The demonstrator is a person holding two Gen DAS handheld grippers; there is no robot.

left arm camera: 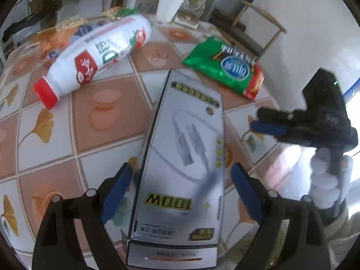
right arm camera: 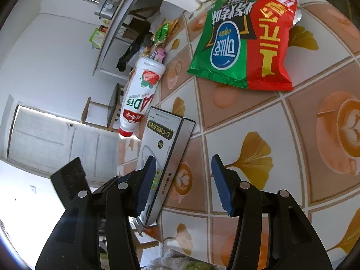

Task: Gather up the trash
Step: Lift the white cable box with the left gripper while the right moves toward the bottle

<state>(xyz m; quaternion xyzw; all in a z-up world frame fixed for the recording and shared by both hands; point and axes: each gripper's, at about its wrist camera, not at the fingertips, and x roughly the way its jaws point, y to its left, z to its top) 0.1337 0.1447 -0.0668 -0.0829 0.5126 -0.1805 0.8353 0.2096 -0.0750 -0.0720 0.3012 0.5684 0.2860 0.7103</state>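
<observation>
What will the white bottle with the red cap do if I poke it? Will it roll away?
Probably yes. The yogurt drink bottle lies on its side and its body is round, so a sideways nudge would likely roll it across the smooth tablecloth. It narrows toward the red cap, so it may curve rather than go straight. Whether it is full or empty cannot be told.

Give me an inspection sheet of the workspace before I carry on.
Surface: table with a tile, leaf and coffee-cup print.
Job's things: cable box between the left gripper jaws, pads apparently clear of it; bottle lying down; snack bag flat.
Clutter: paper cup, wrappers, carton at the far edge.
Grippers: right gripper open, empty.
Cables: nothing seen.
Surroundings: wooden chair, door.
</observation>
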